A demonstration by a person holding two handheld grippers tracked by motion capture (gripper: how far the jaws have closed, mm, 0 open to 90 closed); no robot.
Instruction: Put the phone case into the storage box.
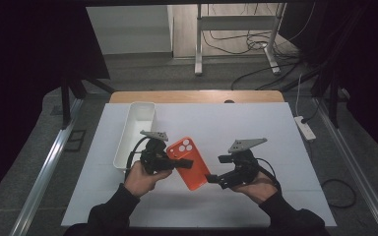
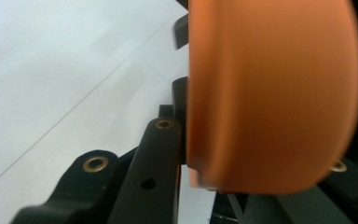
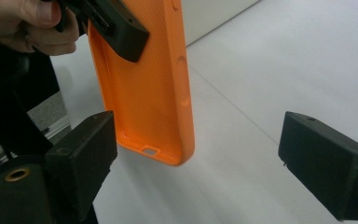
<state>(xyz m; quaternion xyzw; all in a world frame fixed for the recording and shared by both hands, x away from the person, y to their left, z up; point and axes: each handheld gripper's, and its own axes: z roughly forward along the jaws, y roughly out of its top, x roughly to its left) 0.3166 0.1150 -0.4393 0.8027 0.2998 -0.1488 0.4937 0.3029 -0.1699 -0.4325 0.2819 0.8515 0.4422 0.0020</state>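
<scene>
1. An orange phone case [image 1: 189, 162] is held above the middle of the table [image 1: 256, 128], clamped at its far, camera-hole end by the left tool [image 1: 173, 163], whose jaws are pressed together on the case edge.
2. The case is kept slanting, near end lower and towards the right — seemingly so that the free end is offered to the other hand.
3. The right tool [image 1: 215, 178] is held at that near end with its jaws wide apart; in the right gripper view the case [image 3: 144, 88] stands between them, touched by neither.
4. A white bin [image 1: 135, 130] lies at the left of the table, long side running near to far — a likely place for the case.
5. The table is covered in white sheet; beyond it lie grey floor, cables, a metal frame and dark curtains.
</scene>
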